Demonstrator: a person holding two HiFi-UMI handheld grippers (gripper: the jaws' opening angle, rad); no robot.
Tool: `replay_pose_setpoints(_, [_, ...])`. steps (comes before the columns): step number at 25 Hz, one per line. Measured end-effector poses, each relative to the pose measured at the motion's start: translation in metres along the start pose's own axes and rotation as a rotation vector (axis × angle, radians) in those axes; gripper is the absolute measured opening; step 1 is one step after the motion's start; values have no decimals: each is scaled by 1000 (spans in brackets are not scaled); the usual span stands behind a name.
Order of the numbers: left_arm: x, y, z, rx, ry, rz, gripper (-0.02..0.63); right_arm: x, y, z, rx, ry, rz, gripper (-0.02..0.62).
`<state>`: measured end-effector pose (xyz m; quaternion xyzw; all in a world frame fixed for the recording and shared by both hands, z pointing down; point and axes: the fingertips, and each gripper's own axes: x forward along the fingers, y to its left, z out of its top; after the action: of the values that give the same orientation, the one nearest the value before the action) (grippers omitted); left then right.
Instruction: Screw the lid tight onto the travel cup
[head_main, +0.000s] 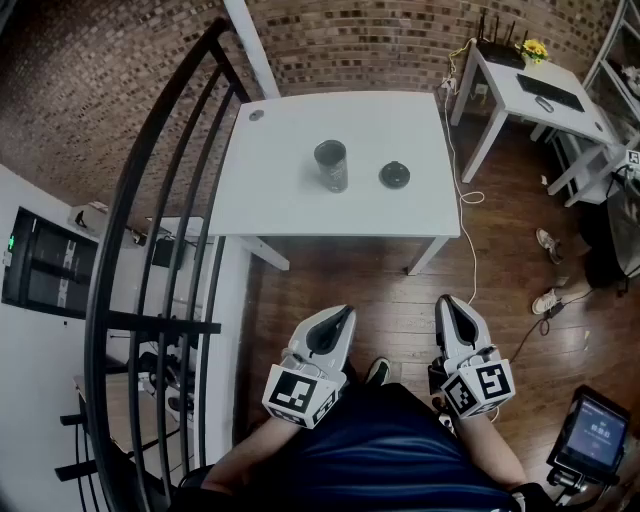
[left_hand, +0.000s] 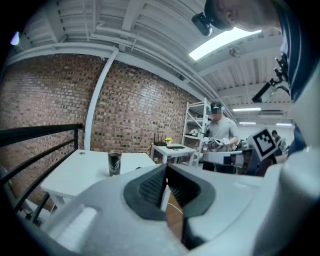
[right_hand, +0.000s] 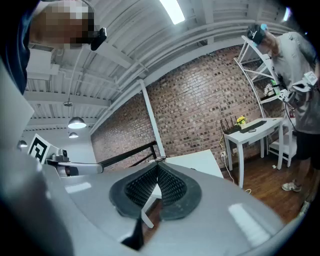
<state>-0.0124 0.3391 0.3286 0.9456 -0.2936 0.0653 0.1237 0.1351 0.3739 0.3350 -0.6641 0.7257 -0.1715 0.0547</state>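
While the travel cup (head_main: 331, 165) stands uncapped on the desk (head_main: 290, 205), its lid (head_main: 394, 175) laid beside it, no step is judged begun: left hand-held gripper (head_main: 338, 320) and right hand-held gripper (head_main: 449, 308) are held clenched, empty, well apart from both

Your left gripper (left_hand: 166, 165) has its jaws closed tip to tip and is empty. The travel cup (left_hand: 114, 163) stands upright on the white table (left_hand: 75, 172), left of the jaws and well apart from them. Black railing (left_hand: 40, 135) far left, brick wall (left_hand: 60, 95) behind. Small white desk (left_hand: 172, 148) and a standing person (left_hand: 220, 127) further back on the right.
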Motion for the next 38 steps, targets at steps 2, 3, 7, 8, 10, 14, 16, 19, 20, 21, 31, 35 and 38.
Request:
replay_pose_setpoints(2, [9, 10, 3, 19, 5, 7, 6, 15, -2, 0, -3, 1, -5, 11])
replay_pose_setpoints(3, [15, 16, 4, 28, 5, 6, 6, 23, -4, 0, -5, 2, -8, 11])
replay_pose_setpoints(7, [56, 47, 8, 30, -10, -47, 6, 64, -19, 8, -17, 8, -41, 11])
replay_pose_setpoints(8, [67, 57, 12, 25, -12, -58, 6, 76, -23, 12, -21, 9, -55, 11])
replay_pose_setpoints(10, [88, 80, 21, 16, -17, -78, 6, 100, -29, 20, -35, 11, -78, 11])
replay_pose_setpoints(14, [121, 126, 33, 5, -22, -112, 6, 150, -35, 32, -66, 23, -116, 11])
replay_pose_setpoints(16, [135, 151, 38, 3, -19, -120, 6, 174, -36, 36, -81, 36, -136, 11])
replay_pose_setpoints(19, [152, 191, 48, -14, -12, -114, 6, 209, -36, 43, -100, 50, -163, 11])
replay_pose_setpoints(20, [157, 201, 50, -14, -15, -116, 6, 219, -36, 46, -107, 53, -171, 11])
replay_pose_setpoints(21, [161, 210, 52, -14, -19, -117, 6, 227, -36, 49, -116, 56, -179, 11])
replay_pose_setpoints(31, [192, 265, 84, -41, -82, 11, 6, 273, -68, 57, -158, 119, -172, 11])
replay_pose_setpoints(35, [206, 267, 80, 4, -45, 61, 6, 290, -95, 46, -155, 142, -125, 11])
replay_pose_setpoints(38, [214, 263, 76, 28, -23, 107, 31, 304, -114, 36, -153, 168, -72, 11])
